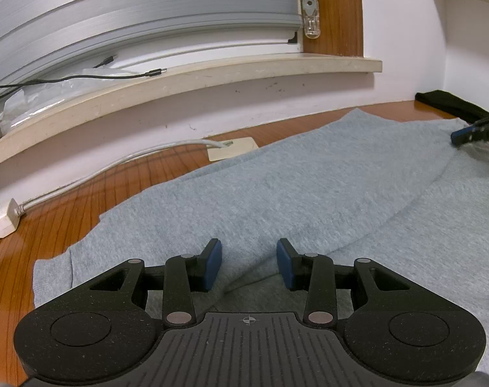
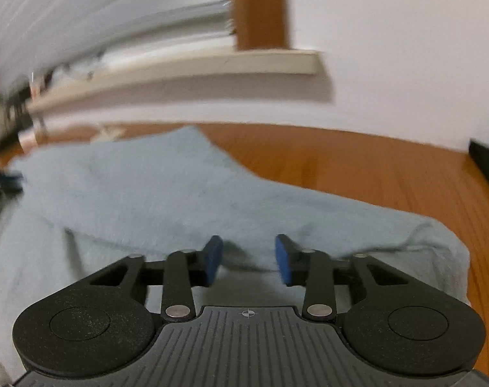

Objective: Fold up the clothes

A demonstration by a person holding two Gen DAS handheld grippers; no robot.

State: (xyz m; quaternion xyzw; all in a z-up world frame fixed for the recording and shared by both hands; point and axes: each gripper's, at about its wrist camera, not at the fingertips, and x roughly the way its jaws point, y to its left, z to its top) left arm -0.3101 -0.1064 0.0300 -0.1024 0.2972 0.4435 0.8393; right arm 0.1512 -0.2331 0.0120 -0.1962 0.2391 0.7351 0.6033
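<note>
Light blue-grey garment spread flat over wooden surface, far edge near the wall. Left claw part-open over a fold, gripping nothing. Right claw part-open, seemingly empty; view blurred.

Both views are evenly and fairly brightly lit by soft indoor light, with only faint shadows under the window ledge and a mild sheen on the wooden surface. The left wrist view is sharp, though the fisheye lens bends the ledge and the blinds into arcs toward the edges. The right wrist view is smeared by motion blur, worst in the background and at its left edge, while its own gripper body stays crisp.
</note>
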